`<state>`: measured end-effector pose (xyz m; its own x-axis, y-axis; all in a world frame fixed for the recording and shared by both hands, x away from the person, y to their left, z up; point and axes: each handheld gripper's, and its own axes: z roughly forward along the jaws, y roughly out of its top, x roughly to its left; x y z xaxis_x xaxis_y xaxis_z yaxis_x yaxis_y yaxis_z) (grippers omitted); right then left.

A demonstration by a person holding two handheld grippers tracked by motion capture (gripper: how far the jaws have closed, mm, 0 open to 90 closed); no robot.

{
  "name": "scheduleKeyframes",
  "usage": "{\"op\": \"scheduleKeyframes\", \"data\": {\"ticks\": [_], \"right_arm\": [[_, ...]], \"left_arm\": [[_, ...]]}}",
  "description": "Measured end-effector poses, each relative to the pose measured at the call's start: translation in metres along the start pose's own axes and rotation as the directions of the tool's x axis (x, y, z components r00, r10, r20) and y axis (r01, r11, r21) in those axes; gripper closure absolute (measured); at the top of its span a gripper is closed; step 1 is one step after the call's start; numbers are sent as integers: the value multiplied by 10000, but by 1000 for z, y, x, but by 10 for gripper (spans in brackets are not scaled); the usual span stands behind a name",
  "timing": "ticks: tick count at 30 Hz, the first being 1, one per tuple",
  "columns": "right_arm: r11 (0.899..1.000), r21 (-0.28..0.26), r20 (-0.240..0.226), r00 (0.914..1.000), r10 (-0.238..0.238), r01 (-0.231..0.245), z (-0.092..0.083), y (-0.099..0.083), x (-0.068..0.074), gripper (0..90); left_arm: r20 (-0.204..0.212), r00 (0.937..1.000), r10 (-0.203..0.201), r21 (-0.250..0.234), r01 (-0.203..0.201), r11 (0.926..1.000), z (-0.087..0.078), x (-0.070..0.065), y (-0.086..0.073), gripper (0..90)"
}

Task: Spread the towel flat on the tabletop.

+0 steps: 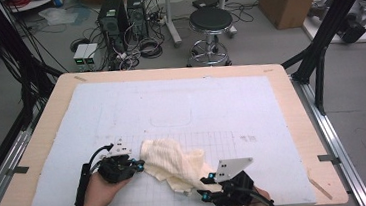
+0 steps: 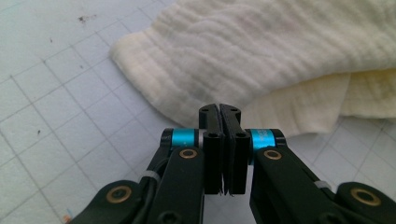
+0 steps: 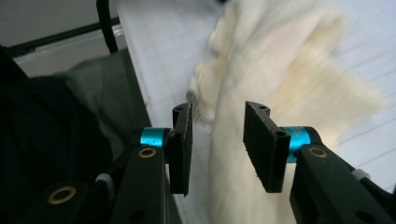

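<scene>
Lab table [image 1: 44, 145] with white grid mat [image 1: 170, 99]; cream cloth [image 1: 173, 163] bunched near the front edge. My left claw [image 2: 219, 109] is closed, empty beside its left end; right claw [image 3: 217, 122] stands parted over its right corner, ready to pinch it.

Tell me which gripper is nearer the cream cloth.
Right, narrowly. The right gripper has its open jaws over the cloth's near edge, with fabric between them. The left gripper, shut, sits just short of the cloth's left end, holding nothing.
</scene>
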<state>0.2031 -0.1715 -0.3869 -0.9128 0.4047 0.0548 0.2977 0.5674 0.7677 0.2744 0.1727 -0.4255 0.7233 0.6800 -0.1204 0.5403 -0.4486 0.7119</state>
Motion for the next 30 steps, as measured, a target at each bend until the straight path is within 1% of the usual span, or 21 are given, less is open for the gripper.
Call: {"op": "scheduleKeyframes", "data": {"ticks": [3, 5, 6, 7, 8, 9, 11, 12, 15, 17, 18, 19, 21, 22, 24, 26, 27, 30], "right_arm": [[9995, -286, 367, 9993, -93, 104, -10, 13, -10, 606], [9991, -419, 560, 9984, -62, 86, -13, 19, -19, 606], [9989, -449, 742, 9972, -68, 101, -13, 21, -25, 606], [9989, -473, 885, 9961, 32, 10, -12, 22, -31, 606], [9980, -629, 914, 9958, 94, -37, -9, 22, -39, 604], [9972, -723, 951, 9951, 255, -186, -5, 22, -46, 597], [9963, -801, 979, 9945, 374, -296, 5, 19, -57, 578], [9962, -774, 972, 9941, 475, -401, 10, 17, -63, 573], [9955, -564, 836, 9932, 806, -760, 24, 11, -78, 543], [9949, -486, 692, 9934, 918, -886, 29, 9, -84, 515], [9949, -348, 674, 9930, 968, -946, 32, 8, -89, 511], [9941, -274, 636, 9923, 1061, -1046, 34, 8, -91, 504], [9902, -199, 357, 9897, 1388, -1381, 38, 6, -99, 503], [9892, -174, 247, 9890, 1458, -1454, 41, 5, -101, 506], [9875, -22, -45, 9875, 1575, -1575, 45, 4, -105, 537], [9847, 113, -249, 9844, 1740, -1738, 49, 3, -107, 592], [9848, 178, -356, 9842, 1734, -1728, 50, 3, -107, 632], [9854, 299, -490, 9844, 1689, -1676, 53, 3, -107, 746]], "left_arm": [[36, 9999, -152, -289, 153, 9995, -2, 2, 3, 830], [-20, 9998, -210, -400, 209, 9990, -2, 5, 5, 774], [-42, 9996, -277, -479, 275, 9985, -1, 7, 7, 743], [-133, 9993, -358, -623, 349, 9974, 0, 8, 8, 714], [-242, 9988, -419, -713, 401, 9966, 2, 10, 10, 687], [-292, 9984, -474, -802, 450, 9958, 4, 11, 10, 650], [-356, 9970, -685, -817, 654, 9945, 8, 14, 12, 602], [-385, 9969, -683, -745, 653, 9951, 10, 16, 12, 589], [-482, 9964, -702, -579, 674, 9960, 16, 17, 15, 578], [-588, 9970, -497, -306, 479, 9984, 19, 17, 17, 574], [-601, 9968, -528, -288, 512, 9983, 20, 17, 18, 576], [-683, 9966, -460, -189, 448, 9988, 22, 17, 18, 578], [-696, 9969, -373, 17, 375, 9993, 26, 16, 18, 601], [-722, 9969, -298, 136, 309, 9994, 28, 16, 17, 616], [-932, 9955, -164, 91, 173, 9998, 28, 14, 17, 643], [-985, 9951, -123, 126, 137, 9998, 28, 14, 17, 669], [-985, 9950, -141, 91, 150, 9998, 28, 14, 17, 681], [-1024, 9947, -125, 84, 135, 9999, 29, 14, 17, 724]]}}
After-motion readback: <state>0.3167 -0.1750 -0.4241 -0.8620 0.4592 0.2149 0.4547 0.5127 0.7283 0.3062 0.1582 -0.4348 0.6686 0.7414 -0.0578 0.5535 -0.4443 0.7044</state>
